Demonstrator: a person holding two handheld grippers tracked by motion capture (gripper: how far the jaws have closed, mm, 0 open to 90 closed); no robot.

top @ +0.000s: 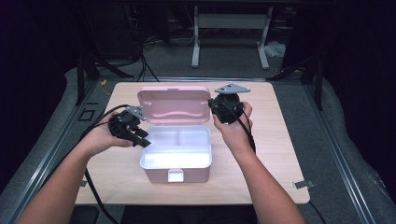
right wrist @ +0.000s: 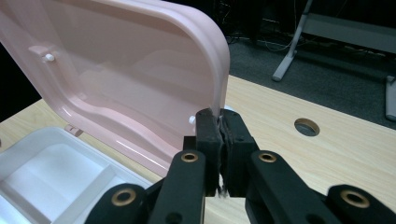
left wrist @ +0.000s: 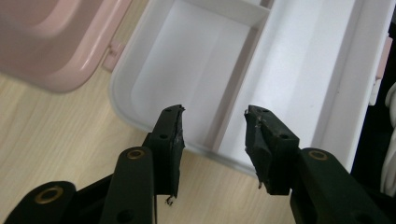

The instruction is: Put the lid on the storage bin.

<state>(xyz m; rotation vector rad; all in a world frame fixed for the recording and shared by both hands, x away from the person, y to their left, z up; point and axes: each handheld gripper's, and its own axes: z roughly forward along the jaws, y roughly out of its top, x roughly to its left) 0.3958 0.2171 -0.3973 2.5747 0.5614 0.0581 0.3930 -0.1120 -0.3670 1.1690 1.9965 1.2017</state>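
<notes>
A pink box (top: 175, 175) stands open in the middle of the wooden table (top: 275, 140), with a white divided tray (top: 159, 149) inside it. Its pink lid (top: 173, 105) stands upright at the back. My left gripper (top: 140, 138) hovers at the tray's left rim, open with nothing between its jaws. In the left gripper view the left gripper (left wrist: 214, 112) points down at the tray (left wrist: 299, 70) and its divider. My right gripper (top: 212, 105) is at the lid's right edge. In the right gripper view the right gripper (right wrist: 219, 116) is shut on the edge of the lid (right wrist: 130, 70).
A round hole (right wrist: 307, 126) is cut in the tabletop right of the lid. A small metal clip (top: 302, 185) sits at the table's right front edge. Behind the table, a white stand (top: 231, 21) and cables lie on the grey floor.
</notes>
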